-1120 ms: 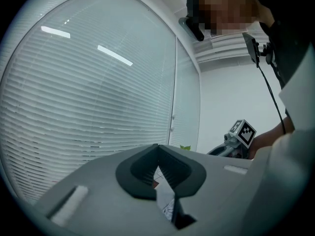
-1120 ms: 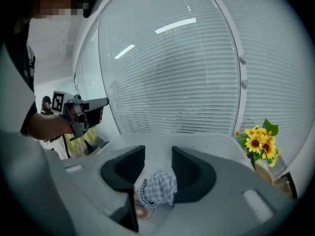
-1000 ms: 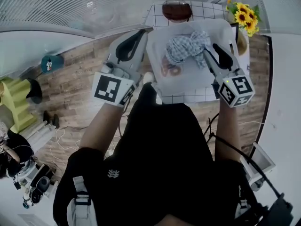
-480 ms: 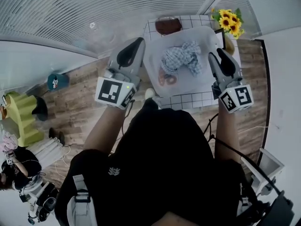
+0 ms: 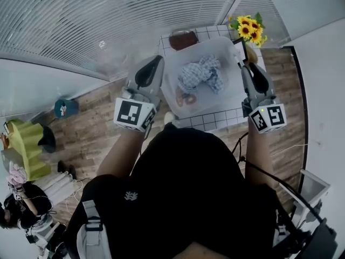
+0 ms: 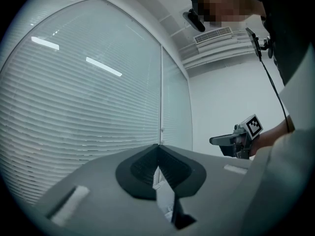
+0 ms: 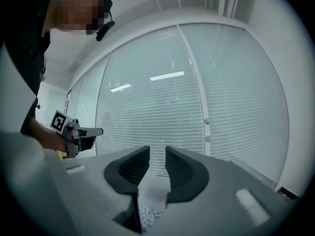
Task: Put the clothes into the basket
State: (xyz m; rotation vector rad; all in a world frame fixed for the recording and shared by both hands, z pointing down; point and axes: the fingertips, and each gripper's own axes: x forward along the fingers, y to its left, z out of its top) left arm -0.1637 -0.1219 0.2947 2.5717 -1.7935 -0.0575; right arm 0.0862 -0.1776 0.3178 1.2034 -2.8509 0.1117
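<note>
Two grippers hang level above the table, both empty. The left gripper (image 6: pixel 157 150) has its jaws pressed together at the tips. The right gripper (image 7: pixel 157 155) has just been closing to a narrow slit, with only the window blinds showing through it. In the head view they flank the basket (image 5: pixel 170 69), a pale translucent tub in the upper middle of the frame. The checked clothes (image 5: pixel 198 74) lie bunched inside it, and a smaller piece with a reddish print (image 5: pixel 186 98) sits toward the tub's lower left corner; I cannot tell whether that piece is a garment. The load looks to be in, so the risks I judge likely come from the next moves. If either gripper drops back to tidy the heap with jaws this narrow, it would probably push the cloth rather than catch it, and a fold could drag over the rim. The right gripper is also near the sunflowers (image 5: pixel 249 28) at the upper right, so a careless swing outward might tip them. A nudge against the tub's wall could slide it across the tiled table (image 5: pixel 215 121), toward the table's lower edge in the frame.
</note>
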